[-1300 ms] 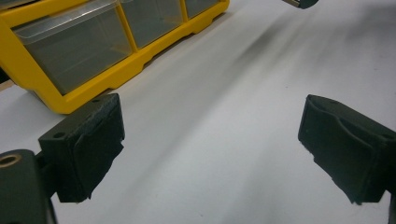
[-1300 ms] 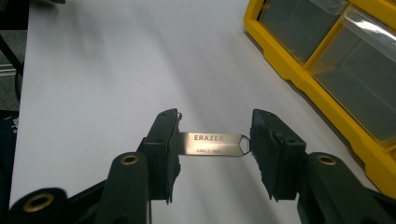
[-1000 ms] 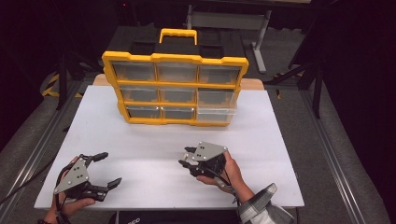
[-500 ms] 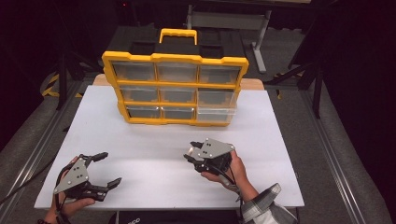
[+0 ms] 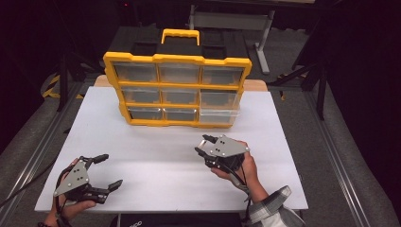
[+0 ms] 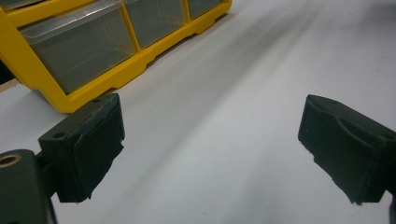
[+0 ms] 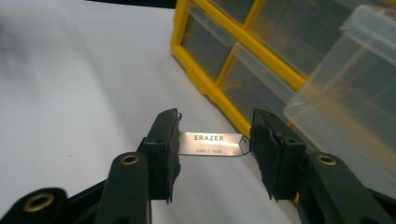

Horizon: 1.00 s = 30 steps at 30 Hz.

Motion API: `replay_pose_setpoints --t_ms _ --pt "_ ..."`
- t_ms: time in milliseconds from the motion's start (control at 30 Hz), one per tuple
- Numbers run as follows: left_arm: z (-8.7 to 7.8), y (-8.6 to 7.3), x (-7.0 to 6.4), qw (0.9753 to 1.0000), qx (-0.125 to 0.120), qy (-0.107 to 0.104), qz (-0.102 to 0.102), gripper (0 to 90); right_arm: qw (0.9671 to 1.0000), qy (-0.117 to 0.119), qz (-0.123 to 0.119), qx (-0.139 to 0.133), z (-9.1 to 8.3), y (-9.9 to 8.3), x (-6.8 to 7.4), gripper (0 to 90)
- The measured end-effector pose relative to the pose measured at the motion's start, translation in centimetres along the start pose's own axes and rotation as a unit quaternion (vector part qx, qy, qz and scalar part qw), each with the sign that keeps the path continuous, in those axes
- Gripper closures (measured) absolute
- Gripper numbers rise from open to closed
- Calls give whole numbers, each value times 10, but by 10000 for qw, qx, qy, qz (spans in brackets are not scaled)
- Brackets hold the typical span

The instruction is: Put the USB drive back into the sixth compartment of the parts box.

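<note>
Now with the right gripper (image 7: 212, 149) clamping the USB stick (image 7: 212, 143) endwise, we carry it level toward the pulled-out drawer (image 7: 345, 88), left gripper (image 6: 210, 140) wide.

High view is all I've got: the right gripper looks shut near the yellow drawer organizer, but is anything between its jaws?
Observer: Yes. The right gripper is clamped on a small flat silver metal USB stick printed ERAZER, held across its ends.
Operator: Which drawer does it face?
Observer: The clear plastic bottom right drawer, which juts out of the yellow drawer organizer.
Operator: Is that drawer empty?
Observer: I cannot tell; its wall is cloudy from this angle.
Operator: And the left gripper?
Observer: The left gripper is open wide over the white tabletop, with nothing between its jaws.
</note>
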<state>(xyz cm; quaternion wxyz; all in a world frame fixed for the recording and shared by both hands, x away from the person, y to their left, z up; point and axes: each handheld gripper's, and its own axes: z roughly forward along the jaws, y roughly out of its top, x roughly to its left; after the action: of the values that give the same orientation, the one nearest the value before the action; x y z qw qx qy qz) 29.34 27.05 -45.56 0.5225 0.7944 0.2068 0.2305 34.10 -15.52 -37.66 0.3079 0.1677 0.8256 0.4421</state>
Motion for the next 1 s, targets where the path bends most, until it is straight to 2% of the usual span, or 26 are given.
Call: replay_pose_setpoints --t_ms 233,400,533,733,900,1000 --pt "-1 0 1 10000 -35 19 -38 81 9992 -365 38 -130 -13 0 -12 536" --pt "-2 0 0 10000 -57 36 -48 81 9977 -636 -40 -227 -22 3 -18 536" --pt "-2 0 1 10000 -43 38 -37 81 9952 -901 -116 -364 -32 8 -26 536" --pt "-1 -1 1 10000 -28 31 -39 80 9910 -1194 30 -602 -46 13 -45 536" --pt "-1 -1 0 10000 -31 25 -59 80 9890 -1370 -23 -552 -48 17 -59 536" --pt "0 -1 0 10000 -15 4 -56 80 9879 -1492 -77 -419 -44 18 -67 536"
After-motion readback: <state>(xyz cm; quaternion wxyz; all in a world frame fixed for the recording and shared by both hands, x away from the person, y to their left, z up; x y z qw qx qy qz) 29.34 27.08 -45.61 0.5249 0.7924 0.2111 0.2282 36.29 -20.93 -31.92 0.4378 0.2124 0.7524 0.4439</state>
